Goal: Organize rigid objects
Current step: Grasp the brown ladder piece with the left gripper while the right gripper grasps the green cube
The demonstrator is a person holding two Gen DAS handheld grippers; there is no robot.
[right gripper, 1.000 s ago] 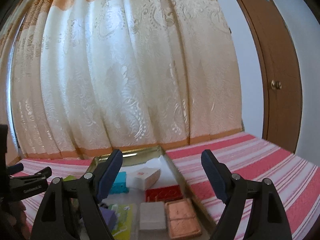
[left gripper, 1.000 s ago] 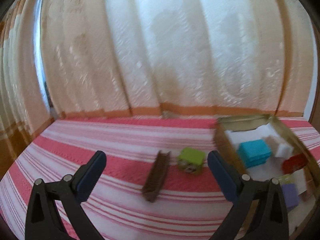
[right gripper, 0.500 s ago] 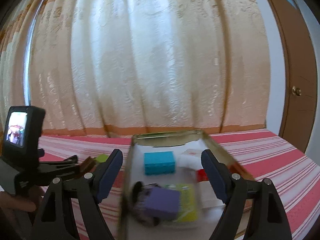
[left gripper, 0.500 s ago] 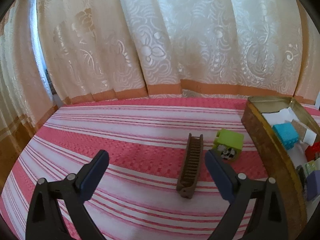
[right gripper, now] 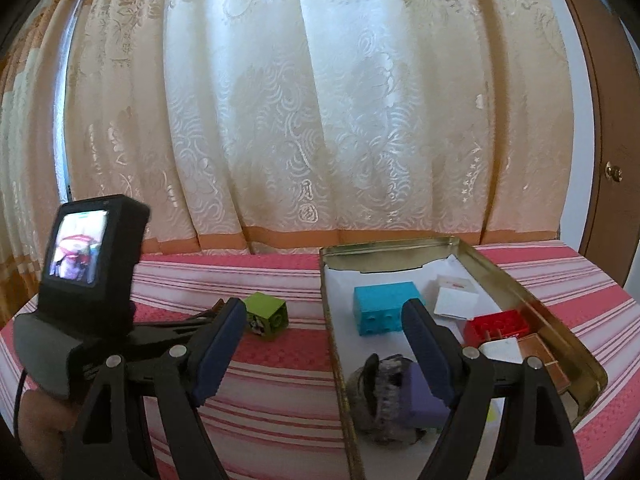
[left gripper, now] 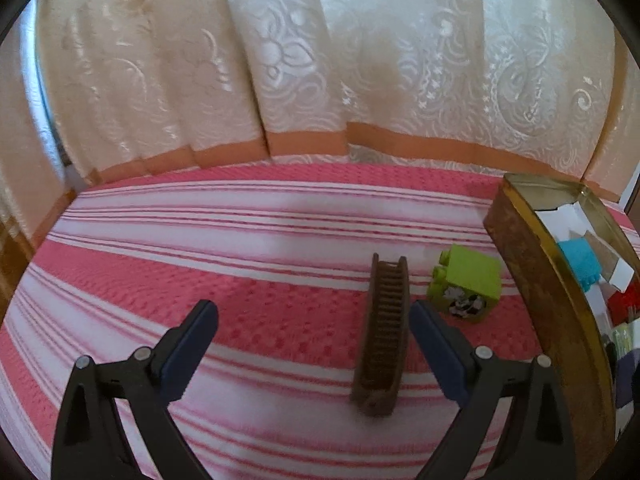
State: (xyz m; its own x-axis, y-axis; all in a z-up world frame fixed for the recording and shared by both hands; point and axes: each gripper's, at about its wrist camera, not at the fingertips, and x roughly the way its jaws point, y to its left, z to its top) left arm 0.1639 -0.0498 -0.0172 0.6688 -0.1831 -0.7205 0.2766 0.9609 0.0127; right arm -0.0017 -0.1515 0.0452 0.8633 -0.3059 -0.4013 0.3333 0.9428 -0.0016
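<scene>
**Both grippers empty over the striped bed, two toys still outside the tin**

Nearest to me, the left gripper point(left gripper: 314, 340) hung over the pink-and-white striped bedspread point(left gripper: 240, 248) with its fingers spread wide and nothing between the pads; they had just eased in a little. The brown toy staircase point(left gripper: 384, 332) lay flat on the cloth just inside the right finger point(left gripper: 438, 352), apparently not touching it. A little beyond, the green block point(left gripper: 468, 288) with a cartoon sticker sat between the staircase and the gold tin point(left gripper: 548, 320).

The right gripper point(right gripper: 324, 344) was held above the tin's near left wall, fingers parted and holding nothing. Under it, inside the tin, a purple block point(right gripper: 416, 400) rested against something grey and knitted-looking, though I could not make it out. Farther in lay a turquoise brick point(right gripper: 384, 308), a red brick point(right gripper: 496, 326) and small white boxes point(right gripper: 456, 296). Behind everything hung the cream patterned curtain point(right gripper: 320, 120).
</scene>
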